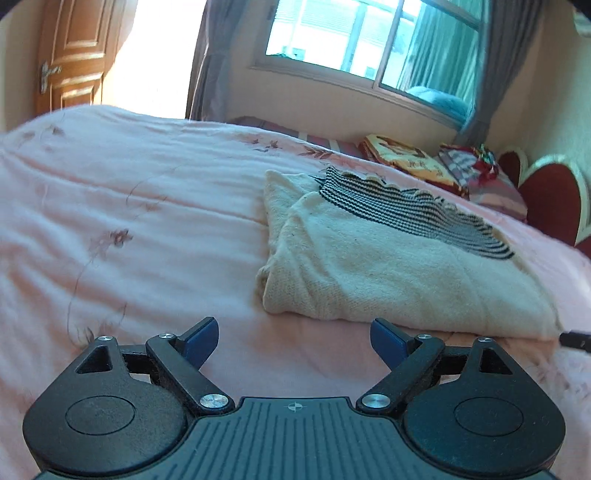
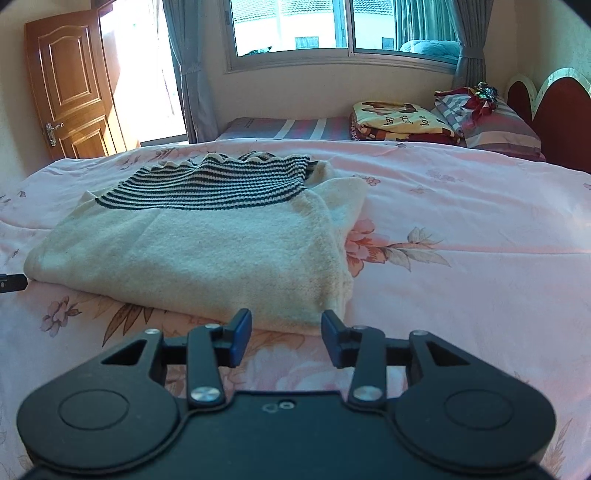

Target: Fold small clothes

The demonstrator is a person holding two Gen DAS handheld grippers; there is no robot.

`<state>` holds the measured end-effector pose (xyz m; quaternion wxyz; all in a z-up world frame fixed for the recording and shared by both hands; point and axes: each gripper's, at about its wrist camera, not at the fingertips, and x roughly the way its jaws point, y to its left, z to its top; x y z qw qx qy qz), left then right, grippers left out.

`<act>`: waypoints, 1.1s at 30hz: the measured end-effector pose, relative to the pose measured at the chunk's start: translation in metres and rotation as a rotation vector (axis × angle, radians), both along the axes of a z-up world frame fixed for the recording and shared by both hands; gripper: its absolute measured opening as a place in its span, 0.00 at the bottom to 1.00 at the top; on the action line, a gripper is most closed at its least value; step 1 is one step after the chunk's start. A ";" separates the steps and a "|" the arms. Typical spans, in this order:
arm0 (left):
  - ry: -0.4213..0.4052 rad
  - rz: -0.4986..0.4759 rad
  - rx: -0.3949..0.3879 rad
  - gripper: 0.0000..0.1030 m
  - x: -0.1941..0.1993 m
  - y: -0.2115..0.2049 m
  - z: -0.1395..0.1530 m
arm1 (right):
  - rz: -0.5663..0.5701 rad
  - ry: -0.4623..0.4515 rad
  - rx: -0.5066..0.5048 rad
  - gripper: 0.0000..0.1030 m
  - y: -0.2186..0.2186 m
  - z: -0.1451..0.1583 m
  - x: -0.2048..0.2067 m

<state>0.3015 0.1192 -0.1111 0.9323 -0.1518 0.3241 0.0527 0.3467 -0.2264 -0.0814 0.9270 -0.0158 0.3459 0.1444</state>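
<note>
Evidently both sets of fingers stand apart and empty: the left gripper (image 1: 293, 341) just short of the sweater (image 1: 369, 269) on the pink bedspread (image 1: 129, 221), the right gripper (image 2: 286, 338) at its near edge. Pinching both near corners evenly should keep the fold square.

In my left wrist view the folded sweater (image 1: 388, 266) lies on the bedspread (image 1: 129, 221) at centre right of the frame, just beyond my left gripper (image 1: 293, 341) at bottom centre. In my right wrist view it sits at centre left, just ahead of my right gripper (image 2: 286, 341). Behind it, at upper right, a folded blanket (image 2: 400, 120) and pillow (image 2: 498, 125) lie before the headboard (image 2: 554, 107), with the window (image 2: 332, 26) at the top and the door (image 2: 70, 85) at upper left.
</note>
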 end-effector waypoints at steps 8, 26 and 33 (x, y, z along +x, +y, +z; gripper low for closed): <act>-0.049 0.141 -0.554 0.86 0.015 0.019 -0.034 | 0.044 -0.019 0.041 0.39 0.026 0.005 0.002; -0.184 0.361 -0.690 0.82 0.063 0.004 -0.059 | 0.107 -0.039 0.108 0.38 0.062 0.013 0.027; -0.183 0.424 -0.678 0.44 0.073 0.014 -0.068 | 0.139 -0.042 0.142 0.12 0.090 0.015 0.056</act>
